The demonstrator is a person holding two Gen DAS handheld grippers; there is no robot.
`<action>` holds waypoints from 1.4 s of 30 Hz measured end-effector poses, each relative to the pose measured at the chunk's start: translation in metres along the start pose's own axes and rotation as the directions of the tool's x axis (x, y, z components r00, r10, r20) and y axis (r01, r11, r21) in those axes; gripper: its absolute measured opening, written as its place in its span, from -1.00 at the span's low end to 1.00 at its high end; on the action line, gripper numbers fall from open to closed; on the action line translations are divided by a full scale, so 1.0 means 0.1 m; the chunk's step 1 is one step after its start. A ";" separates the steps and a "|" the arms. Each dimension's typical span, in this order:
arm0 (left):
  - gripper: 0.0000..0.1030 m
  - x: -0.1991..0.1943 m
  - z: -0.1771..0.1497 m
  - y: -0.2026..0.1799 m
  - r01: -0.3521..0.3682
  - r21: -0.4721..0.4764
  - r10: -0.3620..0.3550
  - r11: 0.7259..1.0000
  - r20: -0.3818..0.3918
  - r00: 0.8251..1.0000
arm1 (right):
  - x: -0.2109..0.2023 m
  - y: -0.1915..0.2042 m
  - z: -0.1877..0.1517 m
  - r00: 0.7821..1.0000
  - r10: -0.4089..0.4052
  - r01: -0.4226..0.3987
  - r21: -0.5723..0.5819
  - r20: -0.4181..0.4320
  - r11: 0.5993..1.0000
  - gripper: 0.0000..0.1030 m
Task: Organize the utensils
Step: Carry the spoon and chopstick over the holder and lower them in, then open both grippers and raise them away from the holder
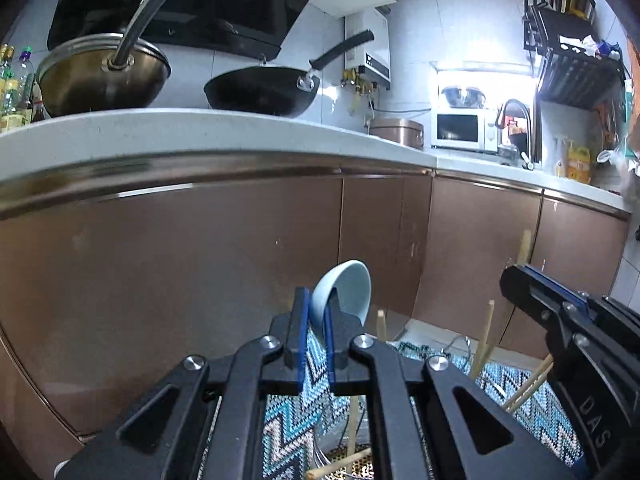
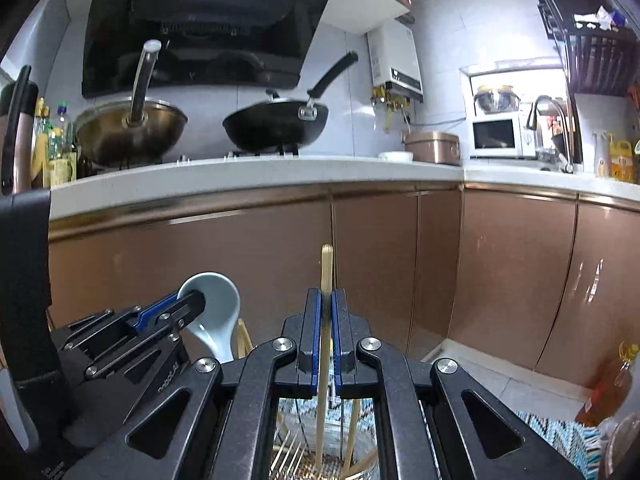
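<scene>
My left gripper (image 1: 316, 300) is shut on a pale blue ceramic spoon (image 1: 348, 284), whose bowl sticks up past the blue pads. The right wrist view shows the same spoon (image 2: 220, 312) in my left gripper (image 2: 196, 298) at the lower left. My right gripper (image 2: 327, 294) is shut on a wooden chopstick (image 2: 327, 264), which stands upright between its pads and runs down below them. That chopstick (image 1: 524, 246) and my right gripper (image 1: 512, 278) also show at the right of the left wrist view. More chopsticks (image 1: 486, 332) stand loosely in a wire holder (image 1: 460, 344) beneath both grippers.
A blue zigzag mat (image 1: 540, 408) lies under the holder. Brown cabinet doors (image 2: 400, 272) and a white counter (image 2: 240, 180) face me, with a steel wok (image 2: 132, 128) and a black wok (image 2: 276, 124) on it. An oil bottle (image 2: 612, 388) stands low at the right.
</scene>
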State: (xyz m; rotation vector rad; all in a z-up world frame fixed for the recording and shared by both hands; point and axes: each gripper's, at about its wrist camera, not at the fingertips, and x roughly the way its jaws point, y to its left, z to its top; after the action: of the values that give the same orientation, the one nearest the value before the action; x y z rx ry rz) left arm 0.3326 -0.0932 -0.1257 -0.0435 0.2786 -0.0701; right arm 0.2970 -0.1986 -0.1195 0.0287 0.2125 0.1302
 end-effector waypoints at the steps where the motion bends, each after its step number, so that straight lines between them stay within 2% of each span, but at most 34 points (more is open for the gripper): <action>1: -0.84 0.01 -0.03 0.00 0.009 -0.003 -0.009 1.000 -0.010 1.000 | 0.00 0.00 -0.03 1.000 -0.001 0.001 -0.002 -0.005 1.000 -0.90; 3: -0.81 0.03 -0.08 -0.01 0.017 -0.007 -0.017 1.000 -0.024 1.000 | -0.02 -0.01 -0.08 1.000 -0.004 0.004 -0.003 -0.016 1.000 -0.85; 6: -0.80 0.02 -0.12 -0.01 0.027 -0.011 -0.027 1.000 -0.034 0.999 | -0.03 -0.01 -0.09 1.000 -0.006 0.006 -0.001 -0.030 1.000 -0.54; 7: -0.73 0.01 -0.11 -0.01 0.029 -0.012 -0.030 0.999 -0.034 0.999 | -0.06 -0.01 -0.09 1.000 -0.007 0.007 -0.001 -0.029 1.000 -0.46; 13: -0.38 -0.19 0.02 0.06 0.044 -0.031 -0.045 0.999 -0.015 0.999 | -0.28 -0.02 0.01 1.000 -0.023 0.023 0.012 -0.009 1.000 -0.42; 21: -0.14 -0.78 0.25 0.25 0.061 -0.041 -0.061 0.997 0.011 0.998 | -0.81 0.06 0.24 0.999 -0.048 0.048 0.013 -0.001 0.999 -0.31; 32: -0.04 -1.72 0.40 0.56 0.084 -0.049 -0.083 0.995 0.034 0.996 | -1.68 0.36 0.33 0.998 -0.061 0.060 -0.036 -0.026 0.998 -0.28; 42: 0.00 -2.40 0.44 1.04 0.110 -0.065 -0.112 0.992 -0.026 0.993 | -2.49 0.50 0.46 0.998 -0.064 0.064 -0.044 -0.008 0.997 -0.21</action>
State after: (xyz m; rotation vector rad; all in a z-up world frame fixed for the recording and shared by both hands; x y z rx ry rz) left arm 0.1206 0.0303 -0.0237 -0.1215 0.3078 -0.1728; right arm 0.0594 -0.1827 -0.0204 -0.0226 0.2196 0.0712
